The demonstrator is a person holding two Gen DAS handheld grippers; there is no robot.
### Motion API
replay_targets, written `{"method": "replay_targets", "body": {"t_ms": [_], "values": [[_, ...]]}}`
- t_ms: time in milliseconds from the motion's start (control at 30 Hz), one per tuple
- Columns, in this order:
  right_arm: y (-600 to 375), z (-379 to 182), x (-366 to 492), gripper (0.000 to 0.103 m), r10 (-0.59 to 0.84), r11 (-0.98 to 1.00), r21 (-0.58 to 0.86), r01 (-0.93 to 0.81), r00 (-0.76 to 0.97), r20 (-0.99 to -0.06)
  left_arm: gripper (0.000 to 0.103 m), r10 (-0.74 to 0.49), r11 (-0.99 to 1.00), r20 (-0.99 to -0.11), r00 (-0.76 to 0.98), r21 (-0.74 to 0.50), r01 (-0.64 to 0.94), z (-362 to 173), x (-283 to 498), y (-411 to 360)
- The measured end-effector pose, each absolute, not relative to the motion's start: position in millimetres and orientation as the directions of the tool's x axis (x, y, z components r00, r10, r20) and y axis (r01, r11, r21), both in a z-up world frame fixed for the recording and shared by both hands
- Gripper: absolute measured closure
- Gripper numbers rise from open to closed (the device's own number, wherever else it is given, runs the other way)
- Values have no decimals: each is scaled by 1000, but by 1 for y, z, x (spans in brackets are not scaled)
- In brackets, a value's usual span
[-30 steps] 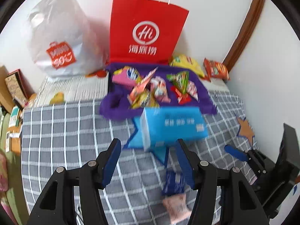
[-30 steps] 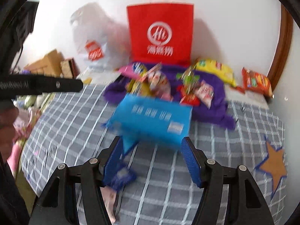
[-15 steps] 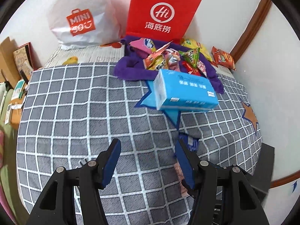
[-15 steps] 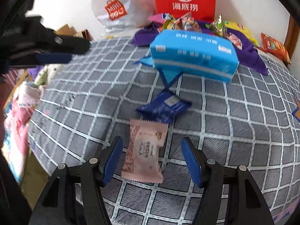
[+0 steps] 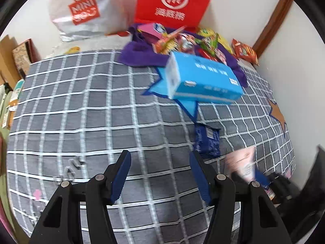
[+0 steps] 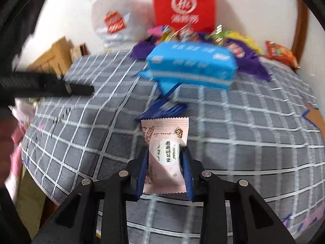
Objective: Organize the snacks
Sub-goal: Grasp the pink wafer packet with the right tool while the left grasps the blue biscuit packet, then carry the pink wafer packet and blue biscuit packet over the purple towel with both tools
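Note:
My right gripper (image 6: 165, 152) is shut on a pink snack packet (image 6: 165, 140) and holds it above the grey checked bedspread (image 6: 243, 132); the packet also shows blurred in the left wrist view (image 5: 242, 163). A dark blue snack packet (image 5: 207, 140) lies on the bedspread just beyond it (image 6: 162, 109). My left gripper (image 5: 160, 162) is open and empty over the bedspread, left of the dark blue packet. A blue tissue pack (image 5: 201, 79) lies further back. A heap of snacks (image 5: 182, 40) sits on a purple cloth (image 5: 138, 55) behind it.
A red paper bag (image 5: 172, 2) and a white plastic bag (image 5: 81, 12) stand against the back wall. An orange snack bag (image 5: 244, 50) lies at the far right corner. Cardboard boxes (image 6: 52, 55) stand beyond the bed's left edge.
My right gripper has closed on the pink packet and lifted it off the bedspread. My left gripper has shifted a little, staying open.

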State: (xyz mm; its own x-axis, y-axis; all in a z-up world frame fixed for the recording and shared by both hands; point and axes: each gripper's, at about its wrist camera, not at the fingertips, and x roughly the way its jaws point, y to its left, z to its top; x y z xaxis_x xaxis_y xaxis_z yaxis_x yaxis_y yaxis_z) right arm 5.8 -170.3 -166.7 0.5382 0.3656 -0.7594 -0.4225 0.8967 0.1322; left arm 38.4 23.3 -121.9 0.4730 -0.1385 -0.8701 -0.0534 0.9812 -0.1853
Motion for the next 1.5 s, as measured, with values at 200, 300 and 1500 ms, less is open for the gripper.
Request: {"method": "replay_targets", "body": {"t_ms": [200,300,1500], "values": [[-226,-149,26,71,259,953,70,-296,668,-697,45,-175,982,-874,453,-189,15,-141,59,-15],[-250,-160,48,71,208,972,75,-224,666,-716,45,-207,977,-877,435,-210,41,-156,71,-36],[-263,-206,89,59,170,983,86,-161,632,-756,59,12,1000,-798,603,21,8,-177,72,-64]]}}
